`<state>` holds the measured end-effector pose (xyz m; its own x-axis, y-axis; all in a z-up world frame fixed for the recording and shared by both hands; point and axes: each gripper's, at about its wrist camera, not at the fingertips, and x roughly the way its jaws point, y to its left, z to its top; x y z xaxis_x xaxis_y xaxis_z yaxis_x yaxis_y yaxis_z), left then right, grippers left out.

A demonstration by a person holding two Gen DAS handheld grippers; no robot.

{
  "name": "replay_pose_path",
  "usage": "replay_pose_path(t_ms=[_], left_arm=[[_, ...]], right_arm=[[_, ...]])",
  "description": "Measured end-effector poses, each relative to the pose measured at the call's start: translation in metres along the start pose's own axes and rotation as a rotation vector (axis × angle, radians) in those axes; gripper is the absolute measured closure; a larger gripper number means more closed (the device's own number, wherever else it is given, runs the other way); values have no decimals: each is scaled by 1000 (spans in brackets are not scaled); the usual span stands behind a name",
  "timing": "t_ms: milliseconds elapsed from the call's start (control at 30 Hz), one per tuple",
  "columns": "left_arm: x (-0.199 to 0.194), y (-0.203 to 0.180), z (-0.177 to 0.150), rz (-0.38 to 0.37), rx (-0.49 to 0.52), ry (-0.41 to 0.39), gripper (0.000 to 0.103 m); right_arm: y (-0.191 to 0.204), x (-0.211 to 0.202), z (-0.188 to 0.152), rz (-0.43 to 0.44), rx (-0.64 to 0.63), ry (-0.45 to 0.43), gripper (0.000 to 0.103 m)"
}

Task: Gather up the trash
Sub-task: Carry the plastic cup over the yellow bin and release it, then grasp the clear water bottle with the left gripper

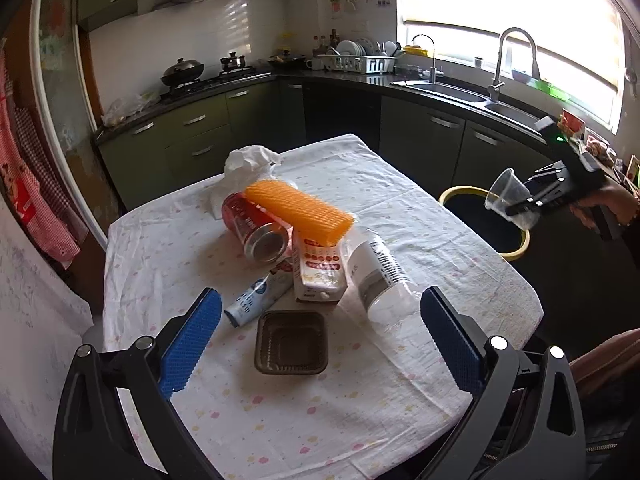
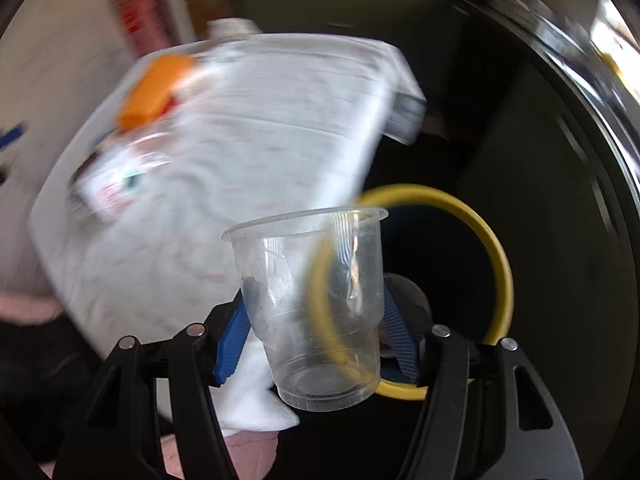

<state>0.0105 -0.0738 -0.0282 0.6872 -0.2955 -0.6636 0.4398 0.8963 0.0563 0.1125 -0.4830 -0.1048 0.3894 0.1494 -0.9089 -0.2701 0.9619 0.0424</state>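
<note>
Between the blue pads of the right gripper (image 2: pixel 316 332), a clear plastic cup (image 2: pixel 316 304) sits clamped by its lower body, rim pointing away from the wrist. Just past it, beside the table, gapes the yellow-rimmed bin (image 2: pixel 494 248), whose dark mouth already shows through the cup wall. The step in hand looks like the carry to the drop. To do it well, bring the cup fully over the opening before letting go, so it falls clear of the yellow rim rather than bouncing off it. The squeeze should stay light, since thin plastic like this would likely buckle under more.

From the left wrist view, the right gripper is held out at the table's side, the person's hand (image 1: pixel 600 208) wrapped on its handle, the cup tipped sideways above the bin's edge. The left gripper (image 1: pixel 320 336) waits wide open and empty over the cloth-covered table (image 1: pixel 420 208). Below it lie a dark plastic tray (image 1: pixel 291 342), a white bottle (image 1: pixel 380 276), a red can (image 1: pixel 256 224), a small carton (image 1: pixel 320 276) and an orange foam sleeve (image 1: pixel 298 206).
</note>
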Motion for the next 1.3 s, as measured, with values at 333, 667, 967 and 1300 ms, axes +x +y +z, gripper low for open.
replay_pose_path(t_ms=[333, 667, 967, 1300], left_arm=[[12, -21, 15, -2, 48, 27, 5], [29, -36, 23, -27, 88, 54, 5], [54, -53, 33, -15, 115, 129, 5], [110, -67, 49, -86, 83, 340, 5]], right_arm=[[-69, 43, -12, -84, 178, 69, 35], [-56, 20, -37, -62, 226, 19, 34], [-22, -3, -47, 9, 214, -31, 28], [-2, -4, -47, 32, 156, -23, 28]])
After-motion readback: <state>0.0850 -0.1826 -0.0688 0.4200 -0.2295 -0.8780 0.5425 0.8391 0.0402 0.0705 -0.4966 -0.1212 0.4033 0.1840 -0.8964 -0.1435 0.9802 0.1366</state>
